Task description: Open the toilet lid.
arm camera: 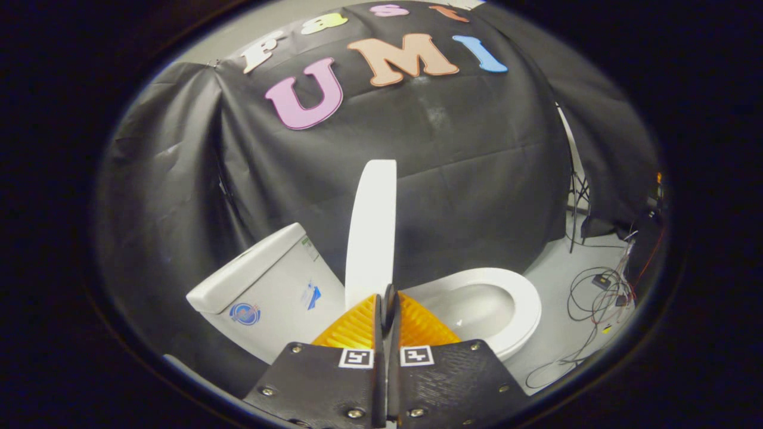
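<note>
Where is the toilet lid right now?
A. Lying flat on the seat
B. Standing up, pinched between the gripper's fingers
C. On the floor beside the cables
B: the toilet lid stands raised on edge above the seat, its lower edge clamped by the gripper.

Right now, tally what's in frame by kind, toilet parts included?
Toilet lid, raised on edge, gripped at its rim: 1
Toilet seat and bowl, uncovered: 1
Cistern: 1
Tool, fingers shut on the lid: 1
Cable tangle on the floor: 1
Stand by the cloth wall: 1
Total: 6
</note>
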`<move>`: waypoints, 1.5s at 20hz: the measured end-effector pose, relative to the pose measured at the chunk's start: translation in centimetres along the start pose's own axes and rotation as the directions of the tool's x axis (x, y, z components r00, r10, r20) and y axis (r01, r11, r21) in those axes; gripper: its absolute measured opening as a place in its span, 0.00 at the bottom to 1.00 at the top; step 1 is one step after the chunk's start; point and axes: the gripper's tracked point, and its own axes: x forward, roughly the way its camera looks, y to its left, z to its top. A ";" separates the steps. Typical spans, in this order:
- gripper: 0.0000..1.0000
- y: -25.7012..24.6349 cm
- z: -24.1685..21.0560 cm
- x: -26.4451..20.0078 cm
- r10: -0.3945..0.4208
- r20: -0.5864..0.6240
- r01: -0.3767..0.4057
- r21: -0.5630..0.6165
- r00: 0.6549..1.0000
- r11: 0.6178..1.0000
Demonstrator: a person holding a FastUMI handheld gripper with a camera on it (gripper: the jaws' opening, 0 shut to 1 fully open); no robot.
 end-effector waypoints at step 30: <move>0.02 9.2 -1.4 -0.2 0.056 0.099 -0.018 -0.343 0.993 0.939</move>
